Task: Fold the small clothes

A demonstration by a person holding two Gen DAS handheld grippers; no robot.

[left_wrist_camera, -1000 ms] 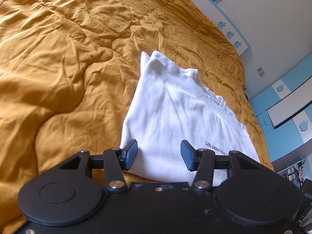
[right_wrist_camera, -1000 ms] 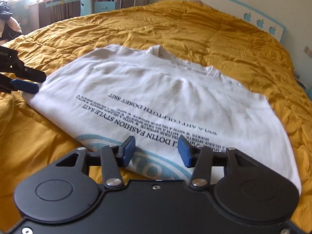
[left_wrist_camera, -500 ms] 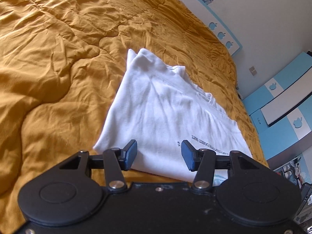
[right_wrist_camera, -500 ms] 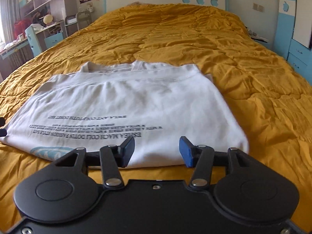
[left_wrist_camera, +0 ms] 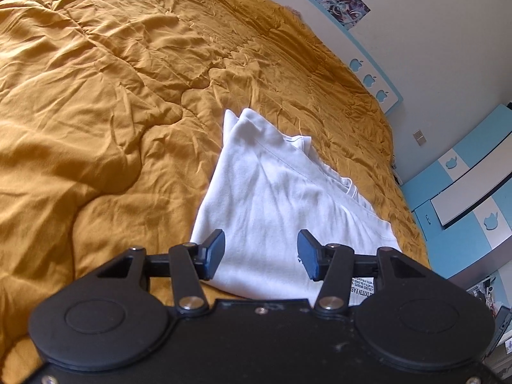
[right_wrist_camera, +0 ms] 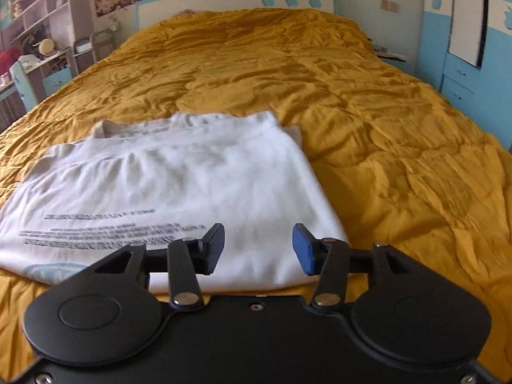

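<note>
- The white shirt (left_wrist_camera: 272, 198) lay flat on the mustard quilt (left_wrist_camera: 96, 112), and the left gripper (left_wrist_camera: 260, 252) hung over its near corner, fingers spread wide, nothing between the pads.
- Seen from the left wrist, the shirt ran away from the gripper up and to the right, its folded edge just beside the left finger.
- The right gripper (right_wrist_camera: 258, 245) hovered above the shirt's (right_wrist_camera: 179, 185) near right corner, jaws parted, nothing held; whether the pads brushed the cloth couldn't be told.
- From the right wrist, most of the shirt stretched off to the left of the gripper, the bare quilt (right_wrist_camera: 384, 128) filling the right side.
- Count: one shirt, one quilt, two grippers, each with two blue-padded fingers (right_wrist_camera: 302, 249).
- The shirt looked like soft, thick cotton, folded into a rough rectangle, collar at the far end, lines of black print (right_wrist_camera: 96, 233) across it and a pale blue round design (right_wrist_camera: 48, 270) at the near edge.
- The quilt was shiny, crumpled and puffy, stitched into big pillowy squares.
- Behind it stood a white headboard (right_wrist_camera: 224, 0) edged in blue, with three blue apple shapes (right_wrist_camera: 292, 0) cut along the top.
</note>
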